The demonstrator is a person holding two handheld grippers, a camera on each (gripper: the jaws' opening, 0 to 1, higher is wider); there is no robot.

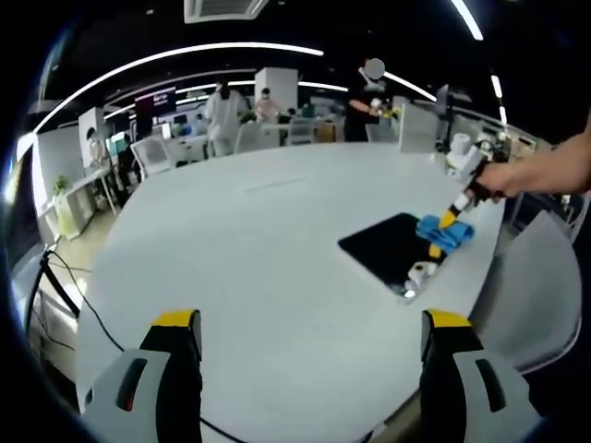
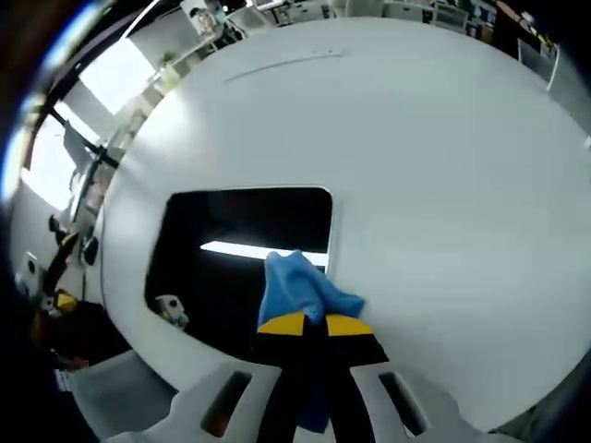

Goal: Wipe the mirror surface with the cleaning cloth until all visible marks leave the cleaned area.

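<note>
Right gripper [image 2: 314, 325]: your fingers are clamped on the blue cleaning cloth [image 2: 300, 286], pressing it onto the mirror.
Left gripper [image 1: 312, 323]: your fingers stand wide apart over bare tabletop, holding nothing, well apart from the mirror.
Mirror [image 2: 235, 254]: dark, lying flat on the white tabletop [image 2: 434, 166] near its edge; the cloth sits at the mirror's edge.
Your hand [image 1: 512, 175]: holds the right gripper above the cloth in the left gripper view.

White surface [image 1: 268, 258] spreads wide ahead of me; white chairs [image 1: 152, 152] line its far edge; people [image 1: 222, 115] stand beyond; black cables [image 1: 65, 295] trail off at my left; ceiling light strips [image 1: 185, 53] curve overhead.
</note>
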